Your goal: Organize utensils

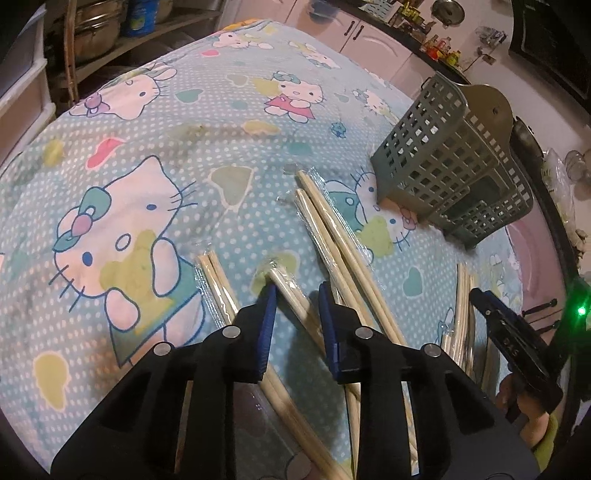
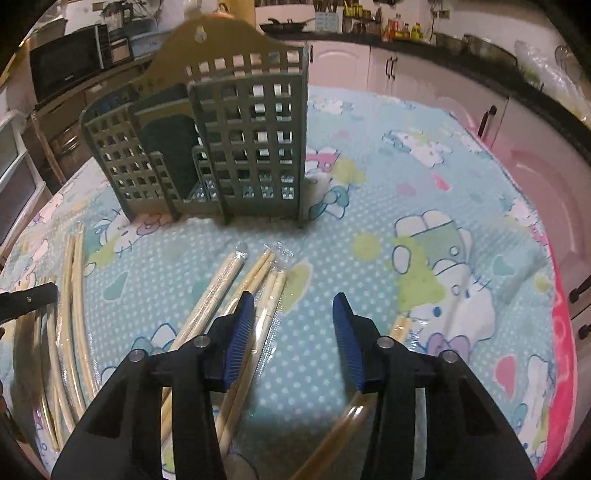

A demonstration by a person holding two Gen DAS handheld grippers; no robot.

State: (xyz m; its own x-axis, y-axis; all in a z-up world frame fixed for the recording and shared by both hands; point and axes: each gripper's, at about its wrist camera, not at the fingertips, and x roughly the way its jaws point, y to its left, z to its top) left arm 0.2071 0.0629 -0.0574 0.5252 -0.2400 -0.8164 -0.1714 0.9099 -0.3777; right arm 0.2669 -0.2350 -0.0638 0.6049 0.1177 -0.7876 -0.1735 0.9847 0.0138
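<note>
Several pairs of wrapped wooden chopsticks [image 1: 332, 236] lie on a table with a Hello Kitty cloth [image 1: 155, 155]. A grey-green lattice utensil holder [image 1: 454, 166] stands upright at the right; it stands straight ahead in the right wrist view [image 2: 229, 147]. My left gripper [image 1: 297, 291] is open, low over the cloth, with one chopstick pair [image 1: 291, 295] lying between its fingers. My right gripper [image 2: 293, 299] is open and empty above the cloth, with chopstick pairs [image 2: 255, 280] just left of its left finger. The right gripper also shows at the right edge of the left wrist view [image 1: 509, 328].
More chopsticks lie at the left [image 2: 74, 295] and under the right finger [image 2: 402, 325]. Pink cabinets [image 2: 406, 70] and a dark counter with bottles [image 2: 402, 29] stand behind the table. A microwave [image 2: 66, 62] sits at the back left. Shelves with pots [image 1: 99, 29] stand beyond the table.
</note>
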